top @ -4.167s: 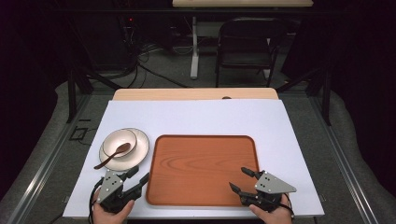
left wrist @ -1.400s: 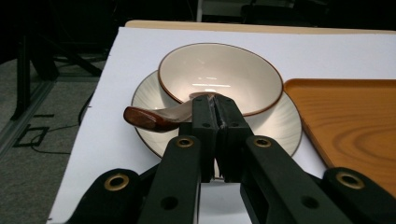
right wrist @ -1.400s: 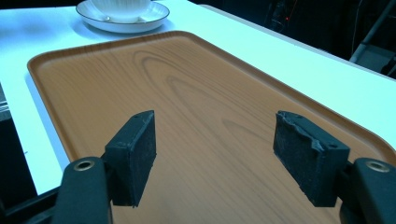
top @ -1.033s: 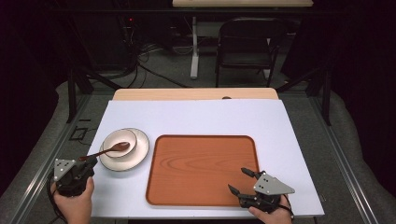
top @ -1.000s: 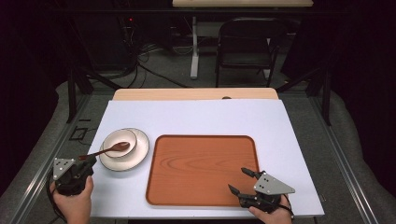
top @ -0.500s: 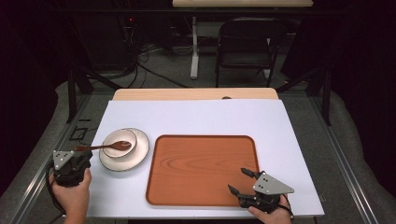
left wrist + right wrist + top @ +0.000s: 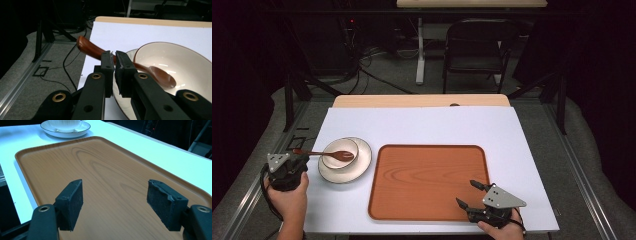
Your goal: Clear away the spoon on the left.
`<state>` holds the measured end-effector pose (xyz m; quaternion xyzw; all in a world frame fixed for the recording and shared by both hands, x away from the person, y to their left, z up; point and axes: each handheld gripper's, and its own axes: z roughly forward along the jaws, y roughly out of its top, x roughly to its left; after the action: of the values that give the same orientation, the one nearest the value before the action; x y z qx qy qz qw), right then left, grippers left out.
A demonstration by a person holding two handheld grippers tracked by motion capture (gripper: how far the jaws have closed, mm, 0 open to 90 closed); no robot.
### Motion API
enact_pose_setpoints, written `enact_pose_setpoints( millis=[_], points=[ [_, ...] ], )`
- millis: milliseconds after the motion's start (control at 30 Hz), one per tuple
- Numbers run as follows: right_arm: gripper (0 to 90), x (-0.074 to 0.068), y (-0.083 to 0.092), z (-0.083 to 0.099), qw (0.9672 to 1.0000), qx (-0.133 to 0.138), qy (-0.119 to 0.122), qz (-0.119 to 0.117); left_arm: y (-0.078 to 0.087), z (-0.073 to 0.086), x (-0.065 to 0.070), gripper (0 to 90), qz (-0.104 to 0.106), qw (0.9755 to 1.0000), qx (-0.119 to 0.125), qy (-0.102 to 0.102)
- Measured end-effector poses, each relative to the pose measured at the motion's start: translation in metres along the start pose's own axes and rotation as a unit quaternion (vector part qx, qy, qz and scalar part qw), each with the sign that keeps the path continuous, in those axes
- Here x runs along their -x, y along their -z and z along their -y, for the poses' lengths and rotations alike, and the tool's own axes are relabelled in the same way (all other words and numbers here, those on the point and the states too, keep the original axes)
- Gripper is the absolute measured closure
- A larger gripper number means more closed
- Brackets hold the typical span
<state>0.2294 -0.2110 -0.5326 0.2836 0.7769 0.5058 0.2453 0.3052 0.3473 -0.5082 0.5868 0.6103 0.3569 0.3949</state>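
My left gripper [image 7: 113, 65] had its jaws clamped on the handle of the glossy brown wooden spoon [image 7: 130, 65], its scoop resting in the white ceramic bowl [image 7: 180, 65], so a slipping grip risked tipping it, while my right gripper [image 7: 117, 202] hung with jaws apart.

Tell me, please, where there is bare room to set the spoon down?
The wooden tray is bare inside its rim. The white tabletop beyond tray and plate is free too. It is crowded at the bowl, where the left gripper holds the spoon.
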Motion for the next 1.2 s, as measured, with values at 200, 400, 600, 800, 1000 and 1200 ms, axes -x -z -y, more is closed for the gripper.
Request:
enact_pose_setpoints(
  millis=[200, 400, 600, 800, 1000, 1200],
  points=[
    [28.8, 0.001, 0.000, 0.000, 1.0000, -0.001, 0.001, 0.003, -0.004, -0.004, 0.000, 84.4, 0.006, 0.9997, 0.007, 0.021],
    [28.8, 0.001, 0.001, 0.000, 1.0000, -0.001, 0.000, 0.003, -0.004, -0.011, 0.000, 81.8, 0.006, 0.9995, 0.011, 0.029],
    [28.8, 0.001, 0.000, 0.000, 1.0000, -0.002, 0.001, 0.003, 0.002, -0.015, -0.005, 71.5, 0.012, 0.9970, 0.022, 0.073],
    [28.8, 0.001, 0.001, 0.000, 1.0000, -0.002, 0.003, 0.003, 0.008, -0.018, -0.012, 57.1, 0.021, 0.9932, 0.031, 0.110],
    [28.9, 0.000, 0.000, 0.000, 1.0000, -0.003, 0.002, 0.003, 0.008, -0.015, -0.019, 47.6, 0.010, 0.9911, 0.034, 0.129],
    [28.9, 0.000, 0.000, 0.000, 1.0000, -0.005, 0.002, 0.003, 0.005, -0.009, -0.024, 46.2, 0.022, 0.9861, 0.032, 0.161]
  ],
)
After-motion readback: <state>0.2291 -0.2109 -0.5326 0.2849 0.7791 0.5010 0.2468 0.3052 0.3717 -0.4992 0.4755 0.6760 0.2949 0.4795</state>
